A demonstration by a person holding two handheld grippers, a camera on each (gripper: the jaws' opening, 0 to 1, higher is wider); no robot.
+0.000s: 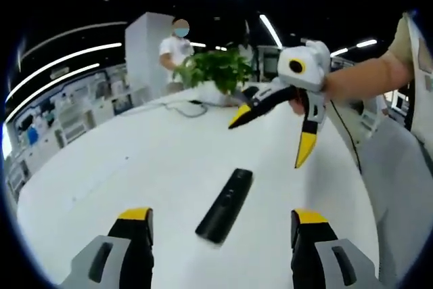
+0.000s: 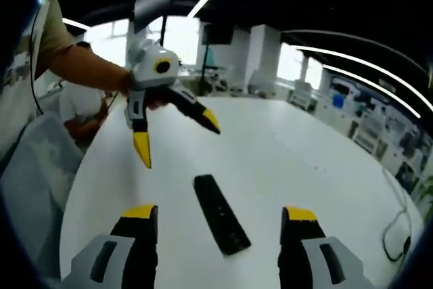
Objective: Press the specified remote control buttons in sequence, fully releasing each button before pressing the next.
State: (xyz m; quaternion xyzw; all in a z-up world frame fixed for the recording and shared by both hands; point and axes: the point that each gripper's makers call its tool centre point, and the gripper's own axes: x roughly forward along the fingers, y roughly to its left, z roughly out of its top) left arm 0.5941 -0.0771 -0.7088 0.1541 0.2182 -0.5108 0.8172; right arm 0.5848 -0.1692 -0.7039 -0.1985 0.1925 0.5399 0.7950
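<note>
Both hand-held grippers, left [image 1: 221, 228] and right [image 2: 220, 227], gape empty above black remote [image 1: 225, 204].

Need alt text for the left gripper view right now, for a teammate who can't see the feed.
A black remote control lies flat on a white table, untouched, ahead of the open left gripper. The right gripper, held in a hand, hovers open above the table beyond the remote. Behind it are a potted plant, a cable and a standing person.

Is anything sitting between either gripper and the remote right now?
Nothing visible. The remote lies alone on the white table, bare surface around it. The left gripper and right gripper both hang open above it, apart from it.
</note>
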